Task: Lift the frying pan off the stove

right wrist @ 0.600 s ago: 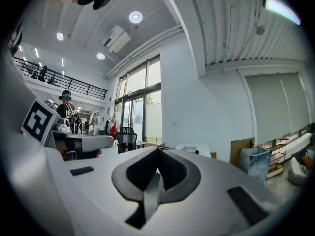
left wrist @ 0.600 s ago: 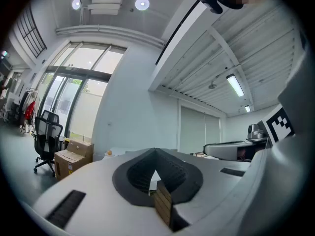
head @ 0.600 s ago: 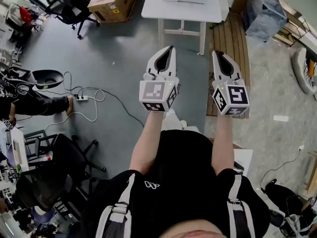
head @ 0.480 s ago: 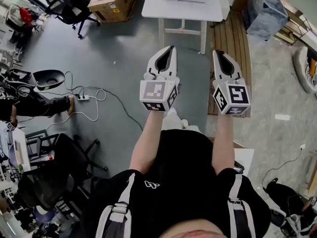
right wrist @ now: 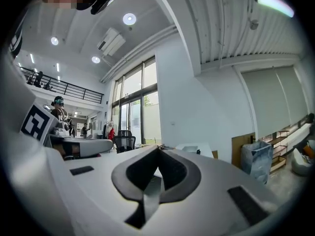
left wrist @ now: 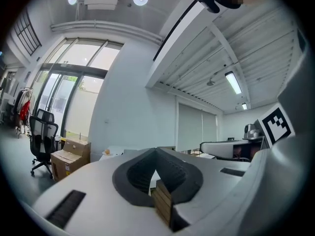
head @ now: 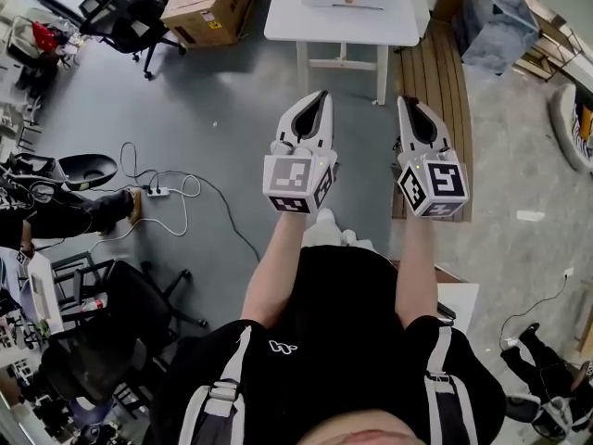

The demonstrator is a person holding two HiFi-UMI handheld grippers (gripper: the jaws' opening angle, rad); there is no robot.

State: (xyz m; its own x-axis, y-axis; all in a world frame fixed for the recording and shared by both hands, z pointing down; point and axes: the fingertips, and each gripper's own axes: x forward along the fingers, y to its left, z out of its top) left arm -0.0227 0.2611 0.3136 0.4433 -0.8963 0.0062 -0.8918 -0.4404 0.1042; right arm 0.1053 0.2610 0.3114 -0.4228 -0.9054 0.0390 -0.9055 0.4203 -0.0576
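No frying pan and no stove show in any view. In the head view both grippers are held out in front of the person's chest, side by side above the grey floor, pointing toward a white table [head: 343,12]. My left gripper [head: 321,94] is shut with nothing between its jaws. My right gripper [head: 406,100] is also shut and empty. In the left gripper view the jaws [left wrist: 156,150] meet at their tips against a far white wall. The right gripper view shows its jaws [right wrist: 158,149] shut the same way, facing tall windows.
A cardboard box [head: 206,6] and an office chair [head: 125,3] stand at the back left. A power strip [head: 153,193] with cables lies on the floor at left. Wooden planks [head: 431,72] and a grey bag [head: 496,26] are at the right. Black chairs [head: 102,341] crowd the lower left.
The head view has shifted a little, so the floor items sit slightly lower. Both grippers stay shut, side by side, in almost the same place.
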